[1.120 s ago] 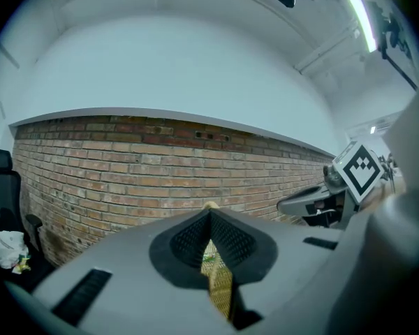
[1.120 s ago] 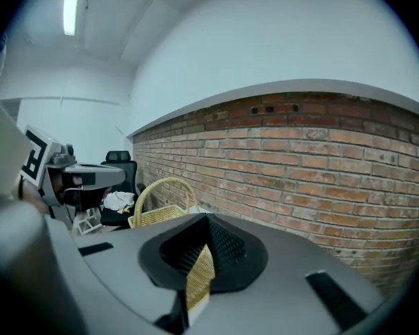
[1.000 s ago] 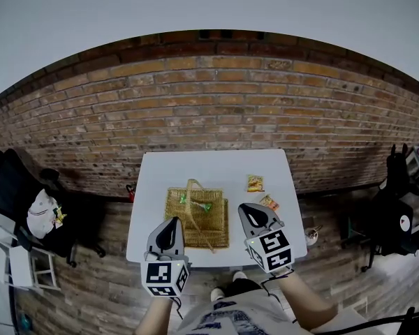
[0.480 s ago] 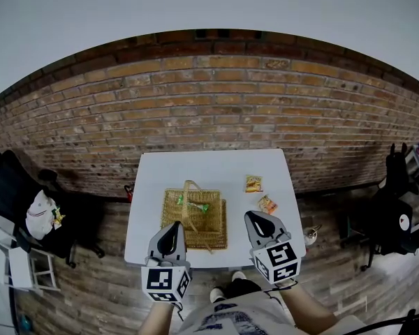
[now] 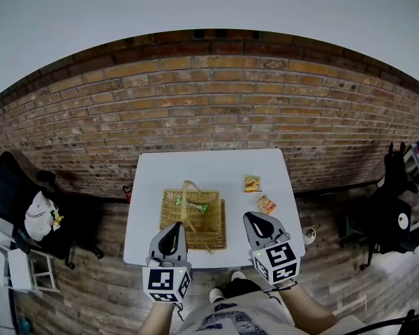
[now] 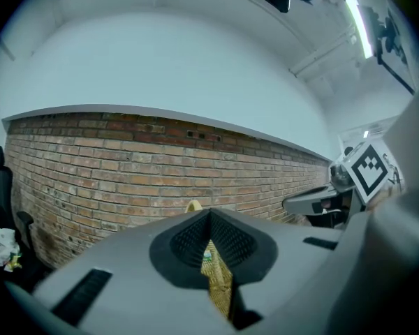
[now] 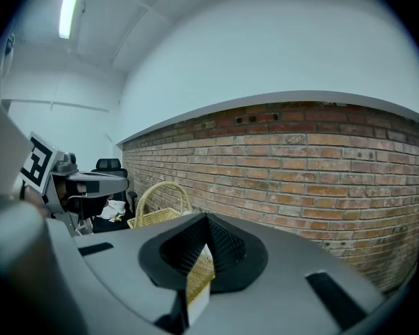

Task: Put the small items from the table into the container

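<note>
A wicker basket (image 5: pixel 211 227) with a hoop handle stands on the white table (image 5: pixel 209 166), and a green item (image 5: pixel 194 205) lies inside it. Two small snack packets (image 5: pixel 252 183) (image 5: pixel 267 204) lie on the table to the basket's right. My left gripper (image 5: pixel 172 226) hovers over the basket's near left corner, shut and empty. My right gripper (image 5: pixel 254 216) hangs near the table's front edge, just in front of the nearer packet, shut with nothing in it. In the left gripper view the basket (image 6: pixel 219 288) shows past the left gripper (image 6: pixel 211 213). The right gripper view shows the basket (image 7: pixel 159 215) to the left of the right gripper (image 7: pixel 205 218).
A brick wall (image 5: pixel 216 103) rises behind the table. A dark office chair with a white bag (image 5: pixel 35 211) sits at the left. More dark gear (image 5: pixel 391 215) stands on the wood floor at the right. My legs are under the table's near edge.
My right gripper has drawn back slightly toward the table's near edge. Both grippers have stayed shut, and the basket and packets have not moved.
</note>
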The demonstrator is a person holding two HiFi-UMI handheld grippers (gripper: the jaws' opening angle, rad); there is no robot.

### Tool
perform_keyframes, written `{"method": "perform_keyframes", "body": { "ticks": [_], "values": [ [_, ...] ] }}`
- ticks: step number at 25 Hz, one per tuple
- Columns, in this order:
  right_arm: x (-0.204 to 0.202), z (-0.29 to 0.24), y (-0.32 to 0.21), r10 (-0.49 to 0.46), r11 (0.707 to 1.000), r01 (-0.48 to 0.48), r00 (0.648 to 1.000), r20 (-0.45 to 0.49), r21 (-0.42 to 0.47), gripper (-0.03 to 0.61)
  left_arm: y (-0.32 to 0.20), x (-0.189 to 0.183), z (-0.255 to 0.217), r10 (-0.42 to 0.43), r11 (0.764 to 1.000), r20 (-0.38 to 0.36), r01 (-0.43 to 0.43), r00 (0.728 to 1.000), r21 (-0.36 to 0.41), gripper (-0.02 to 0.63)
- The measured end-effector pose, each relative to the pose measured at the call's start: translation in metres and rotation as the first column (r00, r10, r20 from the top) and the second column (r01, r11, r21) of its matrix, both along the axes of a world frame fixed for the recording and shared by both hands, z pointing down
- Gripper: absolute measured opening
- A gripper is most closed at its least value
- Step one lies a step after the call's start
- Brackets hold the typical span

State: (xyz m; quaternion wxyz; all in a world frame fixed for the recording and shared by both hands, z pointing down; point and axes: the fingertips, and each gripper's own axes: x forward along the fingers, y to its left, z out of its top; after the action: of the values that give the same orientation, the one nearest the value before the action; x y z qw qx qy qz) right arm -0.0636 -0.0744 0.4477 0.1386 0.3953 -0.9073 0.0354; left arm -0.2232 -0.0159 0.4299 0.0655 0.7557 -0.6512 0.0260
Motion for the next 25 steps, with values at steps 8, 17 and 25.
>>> {"method": "perform_keyframes", "body": {
  "ticks": [8,17,25],
  "values": [
    [0.000,0.001,0.005,0.007,1.000,-0.007,1.000,-0.018,-0.001,0.020,0.002,0.002,-0.004,0.015,1.000,-0.004,-0.015,1.000,0.014,0.049],
    [0.016,0.002,-0.007,0.017,1.000,-0.017,1.000,-0.015,-0.012,0.020,-0.007,0.022,-0.013,0.033,0.999,-0.006,-0.032,0.999,0.025,0.049],
    [0.044,0.003,-0.044,0.006,1.000,-0.006,1.000,-0.008,-0.030,0.020,-0.039,0.061,-0.016,0.043,0.999,-0.007,-0.043,0.999,0.012,0.049]
  ]
}}
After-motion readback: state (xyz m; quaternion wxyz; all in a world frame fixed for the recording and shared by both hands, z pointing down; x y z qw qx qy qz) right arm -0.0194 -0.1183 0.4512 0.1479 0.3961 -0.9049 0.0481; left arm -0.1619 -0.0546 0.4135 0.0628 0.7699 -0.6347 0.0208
